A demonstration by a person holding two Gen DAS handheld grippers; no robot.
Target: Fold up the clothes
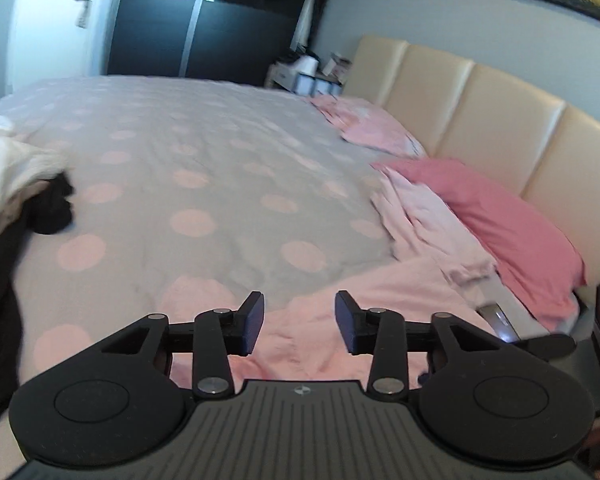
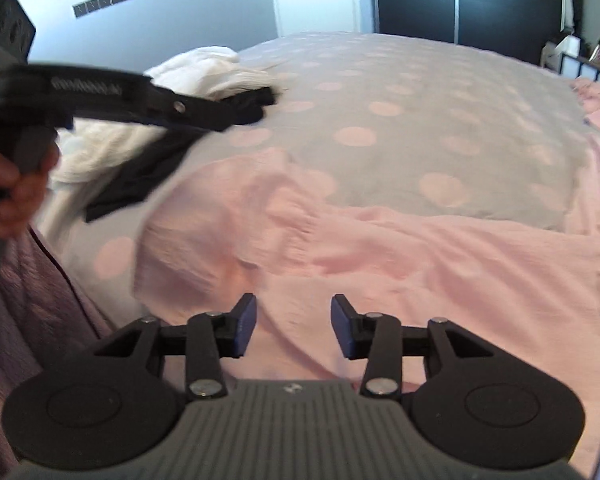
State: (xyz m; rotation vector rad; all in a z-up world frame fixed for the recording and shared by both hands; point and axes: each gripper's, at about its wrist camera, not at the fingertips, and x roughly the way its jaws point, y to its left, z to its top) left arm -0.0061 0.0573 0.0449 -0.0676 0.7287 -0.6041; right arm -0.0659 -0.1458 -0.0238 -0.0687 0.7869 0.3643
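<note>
A crumpled light pink garment [image 2: 380, 248] is spread across the near edge of the bed. In the right wrist view my right gripper [image 2: 293, 326] hovers just above it, open, with nothing between the pads. In the left wrist view my left gripper [image 1: 300, 320] is open too, over an edge of the same pink garment [image 1: 380, 300], and grips nothing. That left gripper [image 2: 204, 114] also shows blurred at the upper left of the right wrist view, held by a hand [image 2: 16, 184].
A heap of white and black clothes [image 1: 28, 184] lies on the left of the grey, pink-dotted duvet [image 1: 204, 152]. A paler pink cloth [image 1: 424, 224] and pink pillows [image 1: 500, 220] lie along the cream headboard [image 1: 500, 120]. A dark wardrobe [image 1: 204, 20] stands beyond the bed.
</note>
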